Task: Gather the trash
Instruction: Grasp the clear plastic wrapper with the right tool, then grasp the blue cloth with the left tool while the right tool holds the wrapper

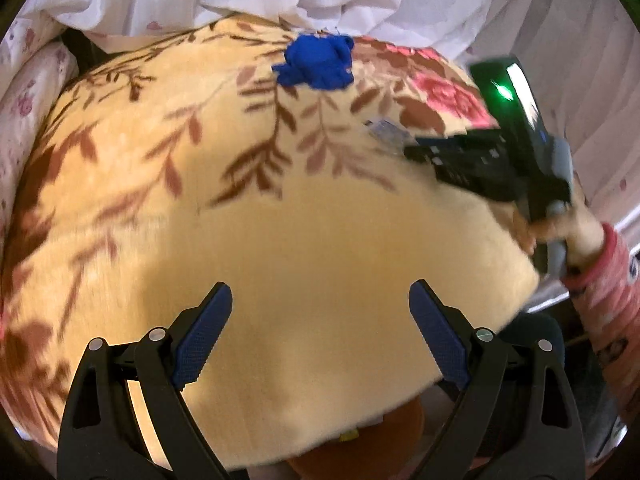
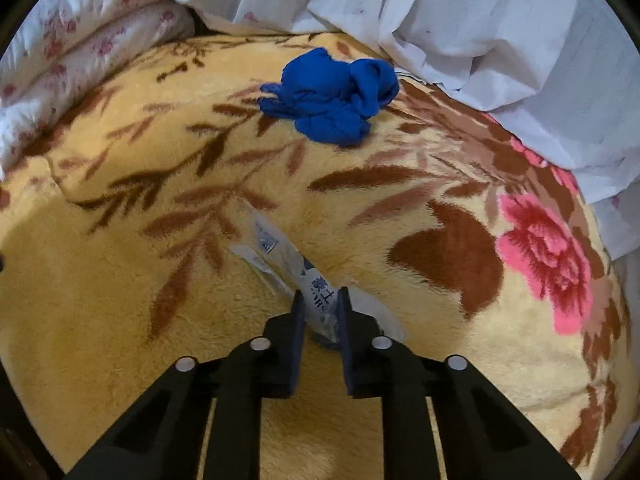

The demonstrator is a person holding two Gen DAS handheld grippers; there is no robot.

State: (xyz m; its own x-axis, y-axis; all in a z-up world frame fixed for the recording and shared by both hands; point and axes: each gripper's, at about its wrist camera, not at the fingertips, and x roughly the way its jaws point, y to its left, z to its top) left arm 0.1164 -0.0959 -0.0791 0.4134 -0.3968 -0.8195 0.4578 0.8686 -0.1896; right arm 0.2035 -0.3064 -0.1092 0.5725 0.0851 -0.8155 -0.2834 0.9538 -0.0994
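Note:
A clear plastic wrapper (image 2: 280,256) with blue print lies on a yellow floral blanket (image 2: 120,320). My right gripper (image 2: 321,300) is shut on the wrapper's near end. In the left wrist view the right gripper (image 1: 416,151) shows at the right with the wrapper (image 1: 386,131) at its tips. A crumpled blue cloth (image 2: 334,94) lies further back on the blanket; it also shows in the left wrist view (image 1: 318,62). My left gripper (image 1: 320,300) is open and empty above the plain front part of the blanket (image 1: 304,248).
White sheets (image 2: 460,12) are bunched along the back of the blanket. A white pink-flowered quilt (image 2: 80,48) lies at the back left. An orange object (image 1: 396,420) shows below the blanket's front edge.

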